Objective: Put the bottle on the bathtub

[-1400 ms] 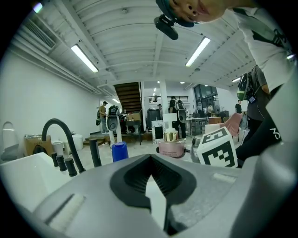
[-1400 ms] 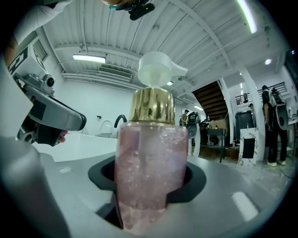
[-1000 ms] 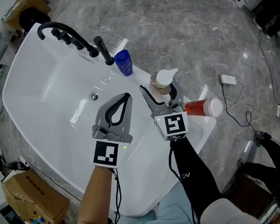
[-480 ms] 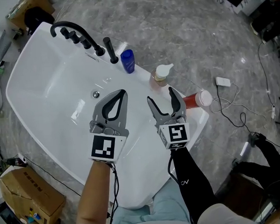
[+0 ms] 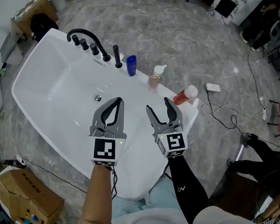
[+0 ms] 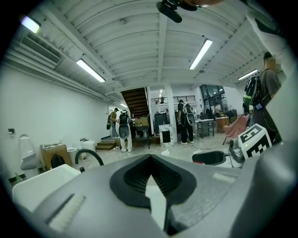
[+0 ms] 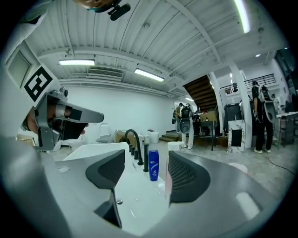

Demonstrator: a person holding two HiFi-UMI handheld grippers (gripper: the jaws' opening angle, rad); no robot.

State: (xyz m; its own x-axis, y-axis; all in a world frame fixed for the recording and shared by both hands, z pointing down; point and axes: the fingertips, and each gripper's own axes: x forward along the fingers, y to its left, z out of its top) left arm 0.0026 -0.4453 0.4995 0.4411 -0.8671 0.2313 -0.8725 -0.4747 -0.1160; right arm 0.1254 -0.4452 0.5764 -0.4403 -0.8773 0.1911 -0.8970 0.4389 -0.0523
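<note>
A white bathtub [image 5: 45, 86] with a black faucet [image 5: 87, 39] fills the head view. On its far rim stand a blue bottle [image 5: 131, 66] and a clear pump bottle [image 5: 155, 77]; a red bottle with a white cap [image 5: 185, 94] lies on the rim's right end. My right gripper [image 5: 158, 105] hangs open and empty over the tub, short of the pump bottle. My left gripper [image 5: 118, 102] is beside it, shut on nothing. The right gripper [image 7: 145, 158] view looks between its jaws at the blue bottle [image 7: 153, 166] and faucet [image 7: 132, 139]. The left gripper [image 6: 150, 155] view shows closed jaws.
The tub stands on a grey marbled floor [image 5: 182, 32]. Cardboard boxes [image 5: 23, 197] sit at the lower left. A white adapter with cables [image 5: 212, 87] lies on the floor at the right. Several people stand far off in the room [image 6: 123, 130].
My right gripper has drawn back from the pump bottle, which stays upright on the rim. Both grippers now sit farther from the bottles, and the view takes in more of the tub.
</note>
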